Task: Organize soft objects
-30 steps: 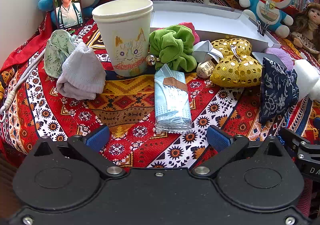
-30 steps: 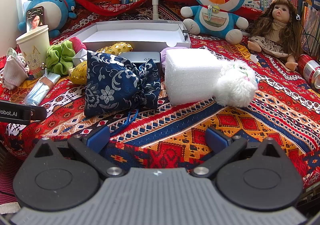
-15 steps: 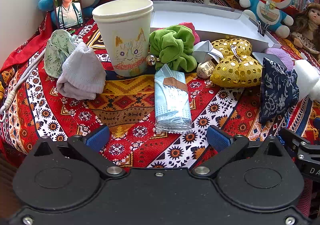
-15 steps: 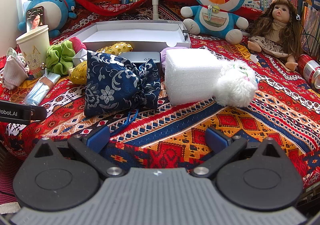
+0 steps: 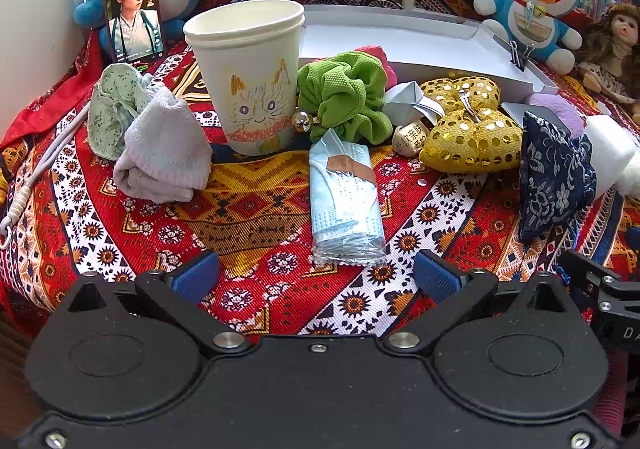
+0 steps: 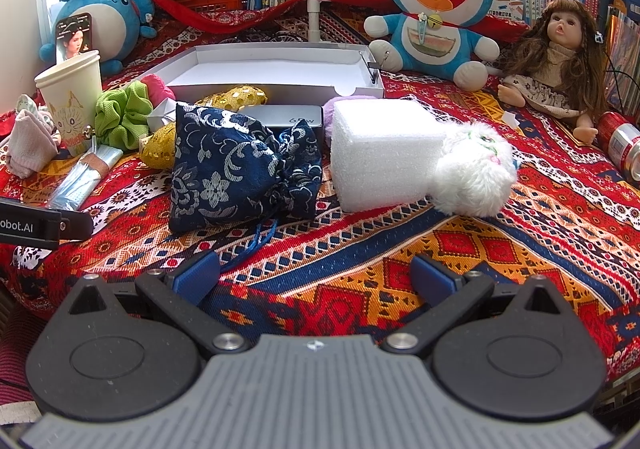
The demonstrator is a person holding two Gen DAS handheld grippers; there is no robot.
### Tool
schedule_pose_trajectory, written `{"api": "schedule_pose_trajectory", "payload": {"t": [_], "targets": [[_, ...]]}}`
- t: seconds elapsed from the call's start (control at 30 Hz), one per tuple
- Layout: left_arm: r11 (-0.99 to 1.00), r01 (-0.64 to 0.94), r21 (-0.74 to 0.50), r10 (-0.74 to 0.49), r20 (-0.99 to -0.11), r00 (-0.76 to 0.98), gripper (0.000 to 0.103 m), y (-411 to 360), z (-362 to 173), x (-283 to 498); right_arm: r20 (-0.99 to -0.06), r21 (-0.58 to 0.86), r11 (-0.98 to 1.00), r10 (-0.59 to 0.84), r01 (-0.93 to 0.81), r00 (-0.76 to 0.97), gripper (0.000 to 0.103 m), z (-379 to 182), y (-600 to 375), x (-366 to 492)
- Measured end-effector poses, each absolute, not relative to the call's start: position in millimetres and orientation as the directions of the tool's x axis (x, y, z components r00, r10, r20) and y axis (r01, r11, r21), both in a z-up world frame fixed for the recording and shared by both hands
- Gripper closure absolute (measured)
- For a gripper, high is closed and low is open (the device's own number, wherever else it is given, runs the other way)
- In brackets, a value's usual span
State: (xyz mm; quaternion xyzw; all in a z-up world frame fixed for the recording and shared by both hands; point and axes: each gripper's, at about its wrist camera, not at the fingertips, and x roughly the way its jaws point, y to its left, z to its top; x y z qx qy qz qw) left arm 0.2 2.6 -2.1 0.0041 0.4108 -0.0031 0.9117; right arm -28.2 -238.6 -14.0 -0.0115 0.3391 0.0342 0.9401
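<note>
Left wrist view: the left gripper (image 5: 316,275) hangs spread and empty above the patterned cloth (image 5: 248,217), just short of a wrapped blue mask pack (image 5: 344,201). Behind it stand a paper cup (image 5: 250,77) with a drawn cat face and a green scrunchie (image 5: 344,97).

Right wrist view: the right gripper (image 6: 316,275) is likewise spread, holding nothing, near a navy floral pouch (image 6: 236,165) beside a white foam block (image 6: 380,153); a grey box (image 6: 288,117) behind reads "65W"

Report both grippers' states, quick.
Left gripper: open, holding nothing.
Right gripper: open, holding nothing.
</note>
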Motion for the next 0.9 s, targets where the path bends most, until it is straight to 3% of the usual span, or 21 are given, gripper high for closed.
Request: {"api": "schedule_pose_trajectory", "payload": {"t": [0.33,0.43,0.6,0.73,0.9], "targets": [[1.0,0.014,-0.006,-0.014,-0.716,0.698,0.0,6.8,-3.1,-8.6,-0.6,0.013,0.998,0.061,-0.067,0.797,0.0,-16.8,-238.7,-35.3],[0.999,0.005,-0.046,-0.035,-0.693,0.72,0.01,10.4,4.3,-11.7,-0.587,0.058,0.995,0.099,-0.08,0.804,0.0,-12.6,-242.6,-37.6],[0.998,0.018,-0.057,-0.05,-0.619,0.784,0.016,9.5,20.6,-13.9,-0.496,0.127,0.982,0.183,-0.137,0.849,0.0,2.5,-246.2,-42.9],[0.996,0.048,-0.081,-0.088,-0.619,0.78,0.031,5.8,24.5,-6.7,-0.465,0.131,0.971,0.238,-0.2,0.853,0.0,9.9,-239.3,-40.9],[0.996,0.053,-0.076,-0.089,-0.628,0.773,0.034,0.3,19.3,-0.7,-0.474,0.128,0.971,0.24,-0.203,0.848,0.002,8.2,-230.7,-33.3]]}}
